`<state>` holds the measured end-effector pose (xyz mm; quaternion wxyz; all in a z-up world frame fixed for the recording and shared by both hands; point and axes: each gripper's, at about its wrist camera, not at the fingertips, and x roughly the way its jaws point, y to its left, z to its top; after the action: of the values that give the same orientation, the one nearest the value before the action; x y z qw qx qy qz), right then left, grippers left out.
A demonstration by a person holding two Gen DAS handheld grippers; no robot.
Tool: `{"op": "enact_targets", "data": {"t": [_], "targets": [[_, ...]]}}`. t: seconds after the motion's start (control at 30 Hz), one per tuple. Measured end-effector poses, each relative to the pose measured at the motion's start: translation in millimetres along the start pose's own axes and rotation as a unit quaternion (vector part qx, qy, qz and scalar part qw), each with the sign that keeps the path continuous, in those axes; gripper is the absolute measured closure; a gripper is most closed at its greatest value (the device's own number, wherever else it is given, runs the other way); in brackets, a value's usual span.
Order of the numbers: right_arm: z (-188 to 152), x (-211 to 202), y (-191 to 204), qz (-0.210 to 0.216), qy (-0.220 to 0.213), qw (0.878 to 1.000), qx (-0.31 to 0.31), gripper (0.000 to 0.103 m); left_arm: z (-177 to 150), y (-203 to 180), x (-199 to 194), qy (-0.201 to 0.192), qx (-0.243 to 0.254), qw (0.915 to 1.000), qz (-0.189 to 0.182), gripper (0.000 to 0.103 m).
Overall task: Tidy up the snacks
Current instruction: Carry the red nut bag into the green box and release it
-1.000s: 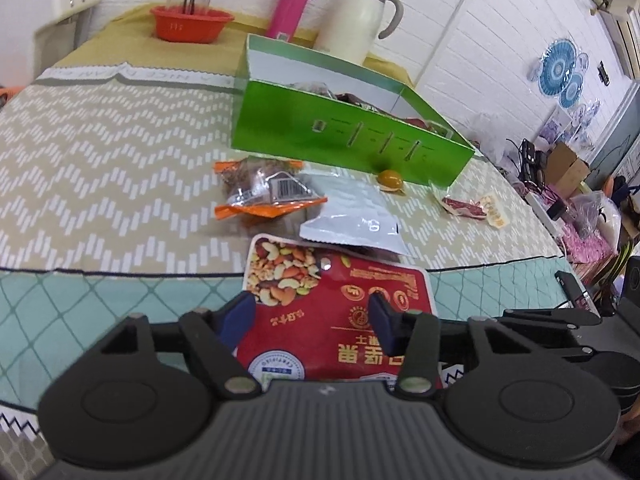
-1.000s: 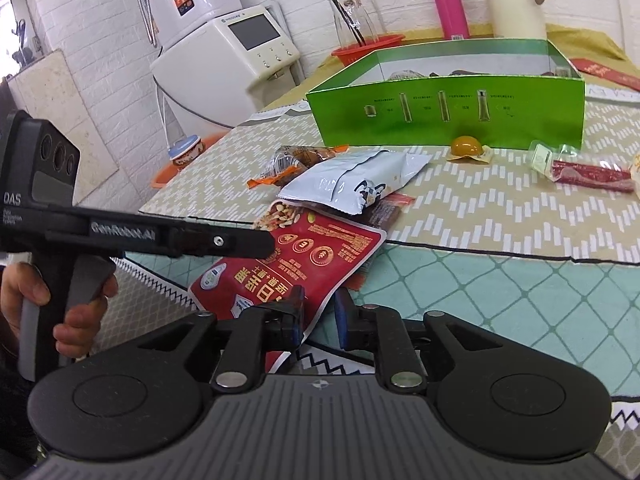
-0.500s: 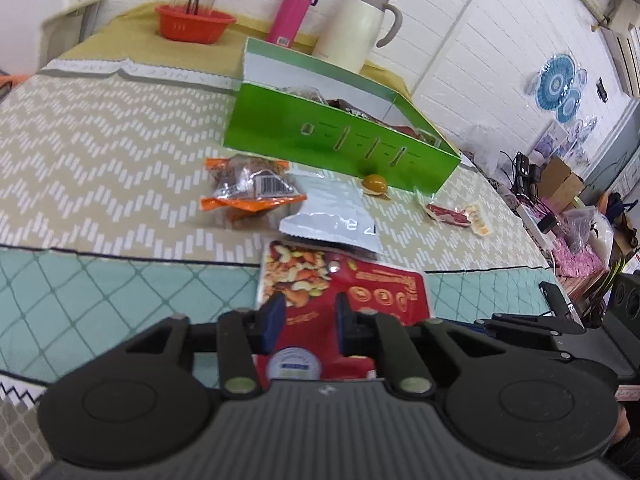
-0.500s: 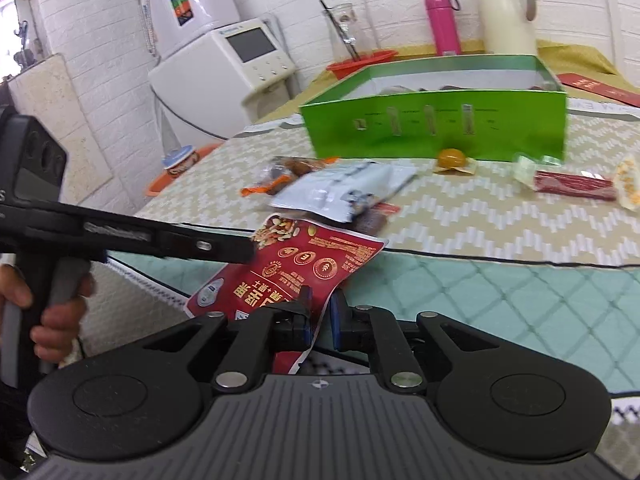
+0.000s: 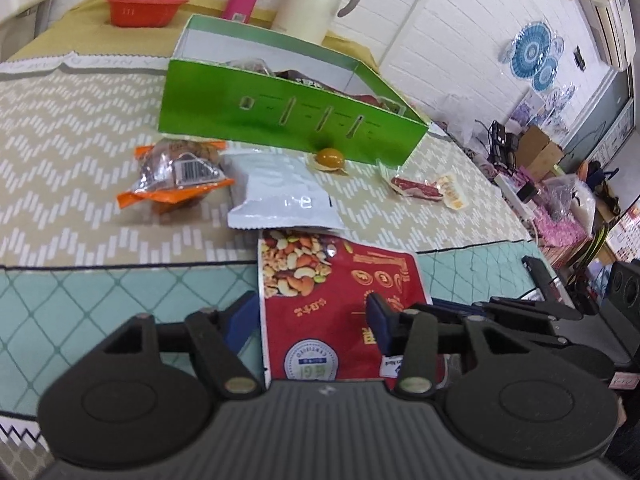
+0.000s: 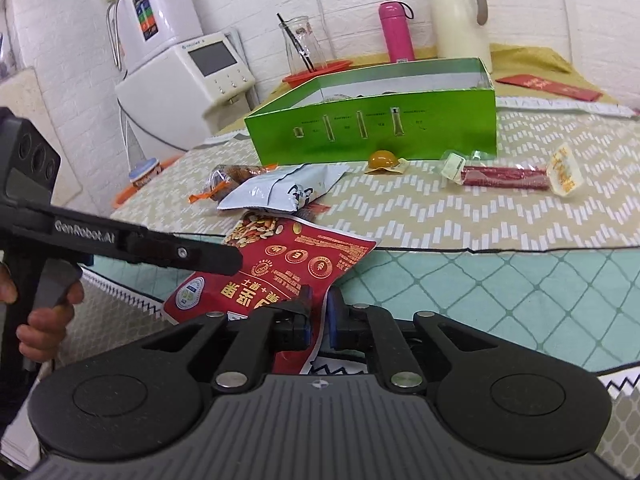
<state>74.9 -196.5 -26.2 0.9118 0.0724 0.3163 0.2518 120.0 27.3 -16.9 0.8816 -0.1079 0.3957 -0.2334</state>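
Note:
A red bag of mixed nuts (image 5: pixel 340 292) lies near the table's front edge, also in the right wrist view (image 6: pixel 280 276). My right gripper (image 6: pixel 318 316) is shut on its near corner. My left gripper (image 5: pixel 312 316) is open, with its jaws on either side of the bag's near end. A silver pouch (image 5: pixel 280 196), an orange-ended snack pack (image 5: pixel 176 172), a small amber sweet (image 5: pixel 330 157) and a red meat stick (image 6: pixel 504 176) lie in front of the green box (image 5: pixel 280 112), which holds several snacks.
A cream jug (image 6: pixel 460 16), a pink flask (image 6: pixel 396 32) and a red basket (image 5: pixel 146 8) stand behind the box. A white appliance (image 6: pixel 180 92) stands left of the table. Clutter fills the room at the right (image 5: pixel 560 184).
My left gripper closed half a second ago and has opened wide again around the red bag. My right gripper stays shut on the bag's corner, and the bag's end has lifted a little.

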Motion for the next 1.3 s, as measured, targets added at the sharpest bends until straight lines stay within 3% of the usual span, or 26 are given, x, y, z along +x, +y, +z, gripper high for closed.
{"op": "enact_targets", "data": {"t": [0.07, 0.17, 0.37, 0.57, 0.7, 0.9, 1.2, 1.23, 1.3], "targets": [[0, 1, -2, -0.001, -0.006, 1.0, 0.009, 0.093, -1, -8, 4, -0.003, 0.015, 0.9998, 0.008, 0.081], [0, 1, -2, -0.004, -0.013, 1.0, 0.027, 0.092, -2, -16, 8, -0.005, 0.021, 0.9996, 0.017, 0.087], [5, -27, 1, 0.002, -0.03, 0.999, 0.041, 0.092, 1, -28, -17, -0.033, 0.016, 0.9992, -0.012, 0.089], [48, -46, 10, -0.002, -0.1, 0.995, -0.016, 0.093, 52, -40, -42, -0.095, 0.034, 0.9946, -0.025, 0.089], [89, -25, 1, -0.008, -0.139, 0.99, -0.022, 0.092, 102, -37, -31, -0.119, 0.043, 0.9919, -0.007, 0.089], [139, 30, -27, -0.016, -0.153, 0.988, 0.016, 0.092, 167, -15, 8, -0.124, 0.021, 0.9919, 0.02, 0.089], [168, 99, -59, -0.024, -0.136, 0.988, 0.07, 0.092, 211, 34, 69, -0.095, -0.034, 0.9942, 0.037, 0.088], [168, 105, -61, -0.026, -0.134, 0.988, 0.073, 0.09, 212, 38, 74, -0.093, -0.037, 0.9942, 0.039, 0.086], [168, 116, -65, -0.033, -0.126, 0.989, 0.072, 0.063, 213, 43, 81, -0.089, -0.036, 0.994, 0.051, 0.068]]}}
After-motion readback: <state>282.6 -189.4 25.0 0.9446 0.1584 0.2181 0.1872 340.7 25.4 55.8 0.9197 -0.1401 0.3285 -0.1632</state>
